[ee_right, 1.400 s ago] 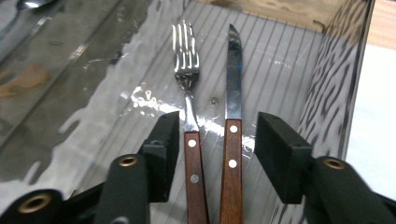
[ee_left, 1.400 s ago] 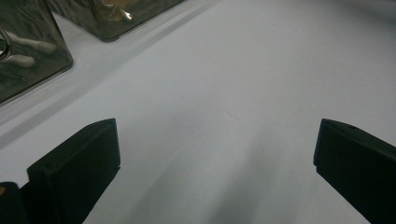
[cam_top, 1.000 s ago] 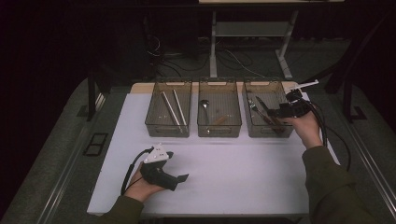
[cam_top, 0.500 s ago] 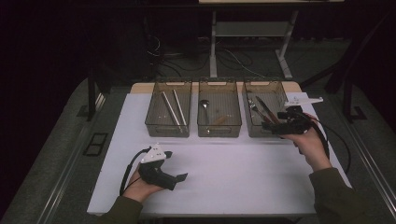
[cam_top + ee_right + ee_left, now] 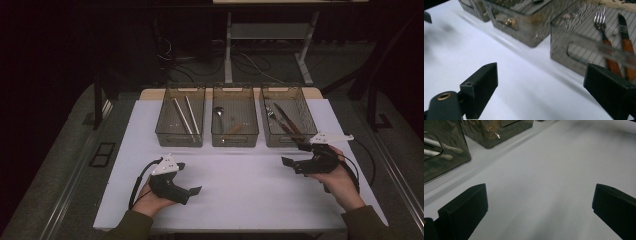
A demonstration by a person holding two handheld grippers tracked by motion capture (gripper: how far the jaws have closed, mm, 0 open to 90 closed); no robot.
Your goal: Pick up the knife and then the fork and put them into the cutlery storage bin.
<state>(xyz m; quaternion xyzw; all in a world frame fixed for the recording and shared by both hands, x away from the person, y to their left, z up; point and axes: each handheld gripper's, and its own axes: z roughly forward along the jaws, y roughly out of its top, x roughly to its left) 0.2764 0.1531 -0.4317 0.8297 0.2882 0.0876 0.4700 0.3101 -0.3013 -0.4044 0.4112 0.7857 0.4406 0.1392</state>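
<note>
left tongs (image 5: 192,191): lower left of the high view, held low over the table (image 5: 240,200), jaws wide apart, nothing between them, tips toward frame right
left hand (image 5: 150,200): wraps the tongs body from below, grey plate on top, cable looping at its left
left forearm: enters at bottom edge, dark green sleeve
right tongs (image 5: 289,161): right of centre in the high view, tips toward frame left
right tongs jaws: just been opening, now spread wide, nothing between them
right hand (image 5: 340,175): grips the body from the right side, grey plate on top, cable trailing right
right forearm: enters at lower right corner, dark green sleeve
left gripper view: both jaws at far edges, gap empty
right gripper view: same
</note>
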